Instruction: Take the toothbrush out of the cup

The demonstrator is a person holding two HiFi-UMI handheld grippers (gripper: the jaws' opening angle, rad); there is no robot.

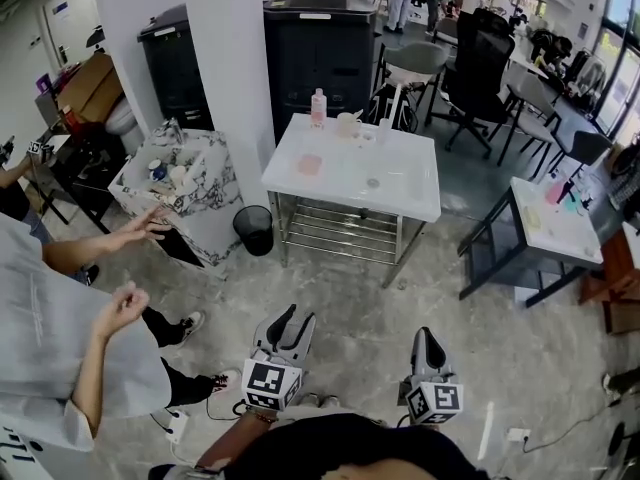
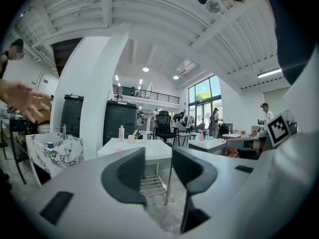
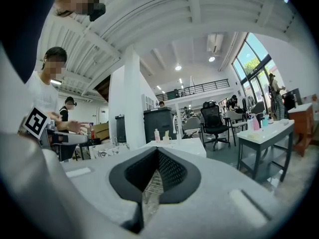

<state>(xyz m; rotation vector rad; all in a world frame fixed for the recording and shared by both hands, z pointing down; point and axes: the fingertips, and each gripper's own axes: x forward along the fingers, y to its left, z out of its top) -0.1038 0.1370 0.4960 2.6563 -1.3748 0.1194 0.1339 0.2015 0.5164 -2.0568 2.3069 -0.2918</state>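
A: Head view, what's there?
B: One white worktop (image 1: 400, 193) ahead, with a wire shelf (image 1: 335, 230) under it. One cup (image 1: 347, 123) sits at its far edge, just right of the one pink bottle (image 1: 318, 106). The toothbrush is too small to resolve from here. The left gripper (image 1: 293, 318) and right gripper (image 1: 427, 336) are low in frame, both well apart from the worktop. A stretch of stone floor (image 1: 330, 288) lies between them and its near edge. One black bin (image 1: 254, 230) stands just beside the worktop's left legs. One person (image 1: 60, 338) stands left of the left gripper, both hands raised.
A: Left gripper view?
B: The fingers (image 2: 130, 173) are apart, with nothing in the gap. Only the distant worktop (image 2: 119, 147) edge and a leg show through it. The bottle (image 2: 121, 133) and cup (image 2: 131, 139) are side by side on top, far off.
A: Right gripper view?
B: The fingers (image 3: 172, 171) are closed tip to tip and hold nothing. Above them the cup (image 3: 165, 139) is right of the bottle (image 3: 157, 135). The toothbrush (image 3: 166, 133) is a pale stick standing out of the cup, long axis near upright. I can't tell which end has the bristles. A second worktop (image 3: 264, 132) is off to the right, with an aisle of floor between the two.
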